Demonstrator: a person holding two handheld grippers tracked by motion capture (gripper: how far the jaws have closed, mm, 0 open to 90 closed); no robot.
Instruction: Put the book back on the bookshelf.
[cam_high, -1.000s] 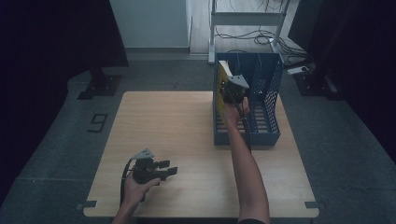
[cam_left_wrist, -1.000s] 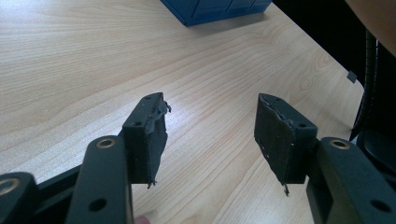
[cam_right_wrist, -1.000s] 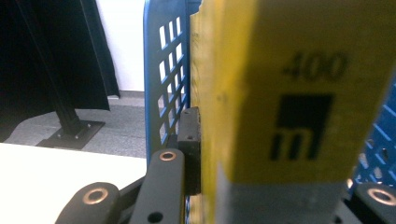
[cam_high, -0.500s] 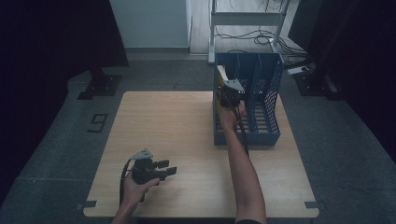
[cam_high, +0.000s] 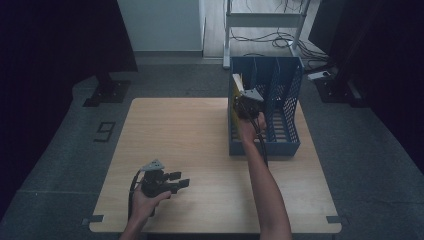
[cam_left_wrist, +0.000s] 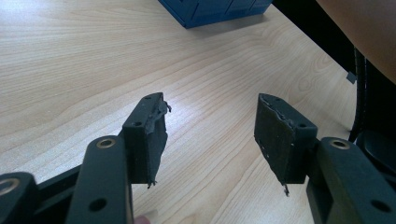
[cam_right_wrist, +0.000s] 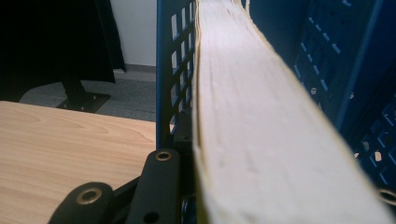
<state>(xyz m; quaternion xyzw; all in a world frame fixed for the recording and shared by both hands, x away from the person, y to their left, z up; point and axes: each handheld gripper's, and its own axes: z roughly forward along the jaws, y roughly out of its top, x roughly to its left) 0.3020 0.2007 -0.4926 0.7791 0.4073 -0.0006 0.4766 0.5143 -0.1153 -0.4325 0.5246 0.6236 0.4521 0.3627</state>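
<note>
A pale wooden table (cam_high: 200, 150) was seen on grey carpet in a dim room. A book (cam_right_wrist: 261, 140) was held by the right tool (cam_high: 246, 102) in the blue file rack's (cam_high: 290, 120) leftmost slot, lower than earlier, the jaws just easing. Well left of the rack, the left tool (cam_left_wrist: 210, 135) was kept open and empty.

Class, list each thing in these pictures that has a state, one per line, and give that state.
Book: upright in the rack's leftmost slot, between the right gripper's jaws.
Rack: standing on the table, other slots empty.
Right gripper: jaws just opening around the book.
Left gripper: open, empty, above the table.
</note>
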